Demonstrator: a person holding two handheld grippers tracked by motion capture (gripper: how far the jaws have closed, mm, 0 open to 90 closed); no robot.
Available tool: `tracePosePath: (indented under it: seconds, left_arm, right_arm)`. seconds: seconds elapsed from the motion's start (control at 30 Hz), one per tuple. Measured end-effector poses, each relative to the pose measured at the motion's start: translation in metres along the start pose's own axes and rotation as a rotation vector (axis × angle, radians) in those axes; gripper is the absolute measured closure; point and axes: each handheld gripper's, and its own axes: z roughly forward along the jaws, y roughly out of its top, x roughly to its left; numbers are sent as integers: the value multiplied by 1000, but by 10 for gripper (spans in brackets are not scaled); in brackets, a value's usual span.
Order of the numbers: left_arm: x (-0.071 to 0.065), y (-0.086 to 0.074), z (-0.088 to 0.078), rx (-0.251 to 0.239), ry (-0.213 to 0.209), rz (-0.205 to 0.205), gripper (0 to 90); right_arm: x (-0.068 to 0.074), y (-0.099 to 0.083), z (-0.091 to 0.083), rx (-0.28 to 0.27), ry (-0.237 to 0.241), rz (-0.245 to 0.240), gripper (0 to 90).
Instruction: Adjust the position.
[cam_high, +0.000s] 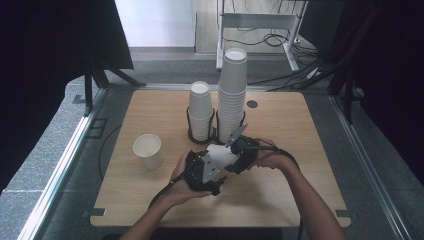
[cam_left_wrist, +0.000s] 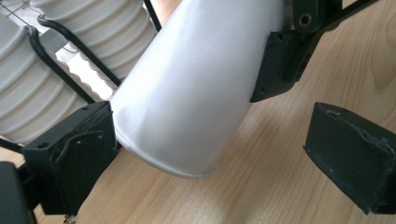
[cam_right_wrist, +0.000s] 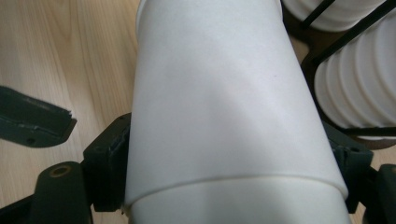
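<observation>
Two stacks of white paper cups are seen on the wooden table (cam_high: 310, 165), which takes up the middle of the high view. The taller stack (cam_high: 232, 90) is placed just right of centre in the upper half, and the shorter stack (cam_high: 200, 110) is set just beside it on the left; each is ringed at the bottom by a black wire holder (cam_high: 191, 131). A single cup (cam_high: 148, 150) is stood upright, mouth up, left of centre, well apart from the stacks.

Below the stacks, at the centre of the frame, a nested pair of cups (cam_high: 222, 154) is held tilted between the two hands. In the right gripper view the right gripper (cam_right_wrist: 229, 154) is seen pressed on the cups from both sides, at the seam where one cup sits inside the other. In the left gripper view the left gripper (cam_left_wrist: 210, 140) is spread: the base of the outer cup (cam_left_wrist: 196, 102) is touched by the jaw at lower left, while the jaw at lower right is kept apart from it. The right gripper's jaw is seen on the cup wall at upper right of that view.
</observation>
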Motion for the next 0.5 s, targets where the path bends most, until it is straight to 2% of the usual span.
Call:
tracePosePath:
  seconds: [0.23,0.3,0.5]
  left_arm:
    - [5,-1,-5,-21,-5,-53,26]
    - [6,-2,-7,-26,-9,-63,26]
    - [11,-1,-9,-46,-13,-112,31]
  right_arm:
    - [2,-10,-3,-132,-28,56,201]
    - [1,-14,-5,-174,-30,88,201]
    - [4,-23,-4,-246,-59,131,201]
